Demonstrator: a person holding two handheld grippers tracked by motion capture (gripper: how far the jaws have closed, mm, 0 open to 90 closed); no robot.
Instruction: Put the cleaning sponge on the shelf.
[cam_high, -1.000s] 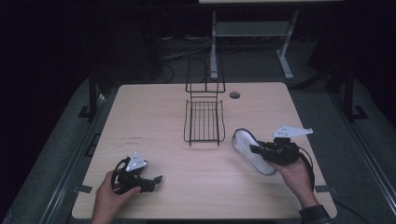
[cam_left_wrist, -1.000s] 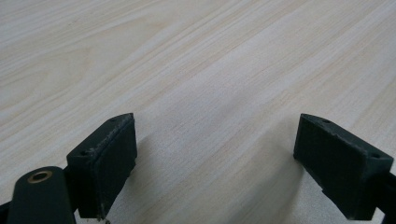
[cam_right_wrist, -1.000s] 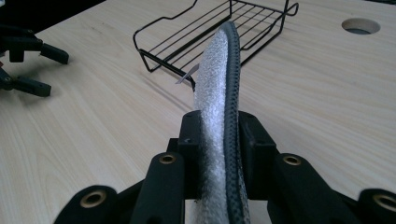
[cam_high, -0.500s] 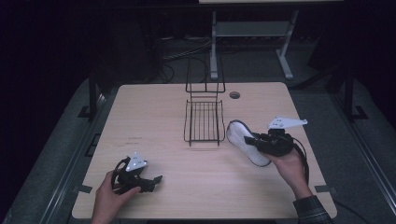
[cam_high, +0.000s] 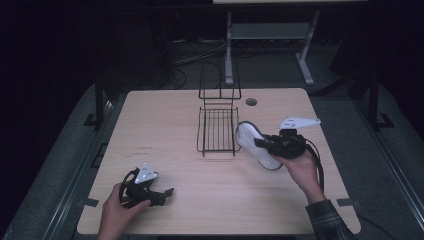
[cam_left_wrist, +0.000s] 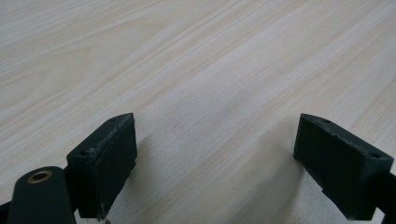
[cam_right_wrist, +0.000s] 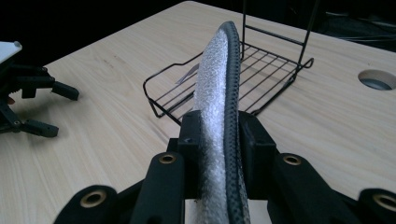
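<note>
Firmly, the right claw (cam_right_wrist: 219, 140) clenched a white insole (cam_right_wrist: 215, 79) on edge, a wire rack (cam_high: 217, 131) just ahead. The left claw (cam_left_wrist: 215, 158) gaped wide over bare tabletop (cam_left_wrist: 196, 70).

A: What's in play?

B: One slipper (cam_high: 257, 145), pale with a grainy white face and a dark rim running round its edge.

A: Pose?

B: It's up on edge, off the table, long axis running from about ten o'clock to four o'clock in the high view, toe end toward ten. Seen along the jaws in the right gripper view, the slipper (cam_right_wrist: 217, 88) rises thin and upright, white face to the left, dark rim to the right.

A: Where?

B: Right of the table's middle, at about three o'clock of the rack (cam_high: 218, 129), just beside its right rail. The rack is black wire, a flat tray with a tall back frame, sitting empty.
</note>
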